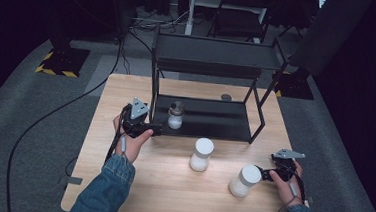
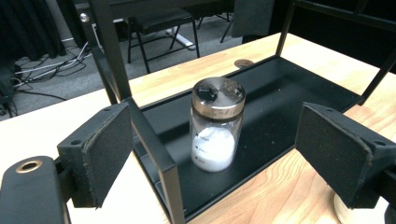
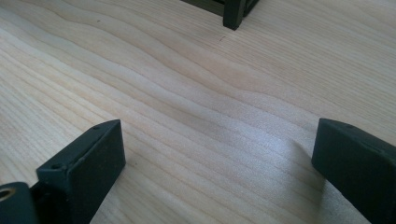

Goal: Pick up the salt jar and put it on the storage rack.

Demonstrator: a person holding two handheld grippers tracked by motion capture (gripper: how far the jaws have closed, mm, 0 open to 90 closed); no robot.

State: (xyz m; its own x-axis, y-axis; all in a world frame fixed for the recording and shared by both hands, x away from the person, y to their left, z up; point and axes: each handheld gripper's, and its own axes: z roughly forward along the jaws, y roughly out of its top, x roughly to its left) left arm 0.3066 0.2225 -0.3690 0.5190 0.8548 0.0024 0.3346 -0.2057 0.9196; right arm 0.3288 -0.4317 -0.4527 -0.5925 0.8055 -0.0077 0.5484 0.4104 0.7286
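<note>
While the wooden tabletop (image 1: 120,191) carries a black two-tier rack (image 1: 212,50), the glass jar (image 2: 217,125) of white powder stands upright on its lower shelf (image 2: 289,88), long axis vertical, metal lid up. Left tongs (image 1: 160,129) gape released just before it, one corner post between pads. Right tongs (image 3: 219,163) splayed, empty, near a white canister (image 1: 244,180). Advice: steer clear of the post, close squarely on the glass below the lid.

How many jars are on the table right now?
3: a clear jar with a metal lid on the rack's lower shelf, a white jar mid-table, another white jar by the right hand-held gripper.
</note>
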